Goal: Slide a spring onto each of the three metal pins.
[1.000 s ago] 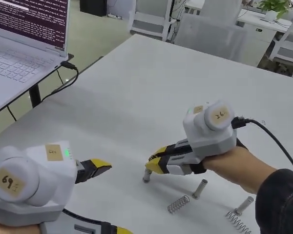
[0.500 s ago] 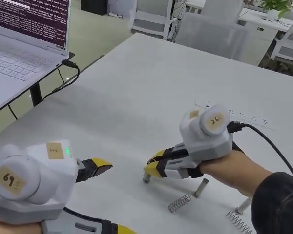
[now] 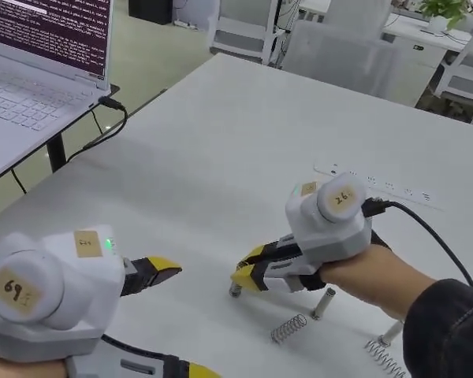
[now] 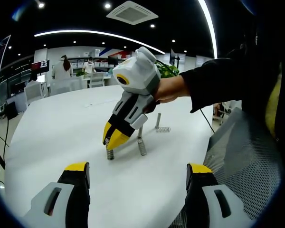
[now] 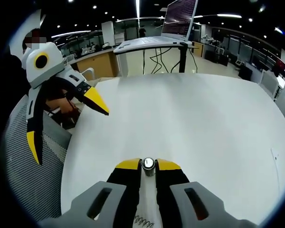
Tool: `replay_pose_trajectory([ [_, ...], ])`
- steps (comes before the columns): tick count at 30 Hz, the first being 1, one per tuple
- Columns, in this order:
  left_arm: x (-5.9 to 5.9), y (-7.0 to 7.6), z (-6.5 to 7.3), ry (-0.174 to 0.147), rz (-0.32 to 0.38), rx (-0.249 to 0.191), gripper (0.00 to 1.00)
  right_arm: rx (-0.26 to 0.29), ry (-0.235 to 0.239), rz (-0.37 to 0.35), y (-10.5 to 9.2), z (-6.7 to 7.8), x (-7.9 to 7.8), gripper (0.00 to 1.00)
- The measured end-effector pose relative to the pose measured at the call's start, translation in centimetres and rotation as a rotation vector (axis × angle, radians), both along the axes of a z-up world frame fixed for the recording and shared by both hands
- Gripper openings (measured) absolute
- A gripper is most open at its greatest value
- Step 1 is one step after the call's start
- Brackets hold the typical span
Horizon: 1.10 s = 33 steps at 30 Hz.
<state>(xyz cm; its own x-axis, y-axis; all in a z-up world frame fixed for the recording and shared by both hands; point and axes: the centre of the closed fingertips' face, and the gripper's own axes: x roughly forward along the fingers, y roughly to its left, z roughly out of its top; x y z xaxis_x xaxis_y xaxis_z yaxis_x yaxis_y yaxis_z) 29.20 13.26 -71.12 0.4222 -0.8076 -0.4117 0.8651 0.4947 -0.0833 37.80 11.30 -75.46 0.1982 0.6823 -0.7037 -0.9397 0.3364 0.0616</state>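
Three short metal pins stand on the white table. My right gripper is shut at the top of the left pin, and the pin's round head shows between its yellow tips. A spring sits coiled around that pin below the tips. The middle pin and the right pin are bare. One loose spring lies in front of the middle pin and another beside the right pin. My left gripper is open and holds nothing, well to the left of the pins.
An open laptop sits on a side stand at the upper left, with its cable hanging by the table edge. A white power strip lies behind the right hand. Chairs and desks stand beyond the far edge.
My right gripper has dropped a little toward the table over the left pin. The left gripper has stayed where it was.
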Motion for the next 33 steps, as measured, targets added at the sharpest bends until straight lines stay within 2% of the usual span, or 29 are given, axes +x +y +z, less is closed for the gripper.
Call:
replay_pose_trajectory([
  [18,-0.2,-0.1,0.2,-0.003,-0.008,0.003,0.80,0.000,-0.003,0.001,-0.2,0.2,-0.3,0.11],
  [33,-0.3,-0.7,0.2,-0.006,-0.027,0.010,0.79,0.024,-0.025,-0.031,-1.1,1.6,-0.2,0.13],
])
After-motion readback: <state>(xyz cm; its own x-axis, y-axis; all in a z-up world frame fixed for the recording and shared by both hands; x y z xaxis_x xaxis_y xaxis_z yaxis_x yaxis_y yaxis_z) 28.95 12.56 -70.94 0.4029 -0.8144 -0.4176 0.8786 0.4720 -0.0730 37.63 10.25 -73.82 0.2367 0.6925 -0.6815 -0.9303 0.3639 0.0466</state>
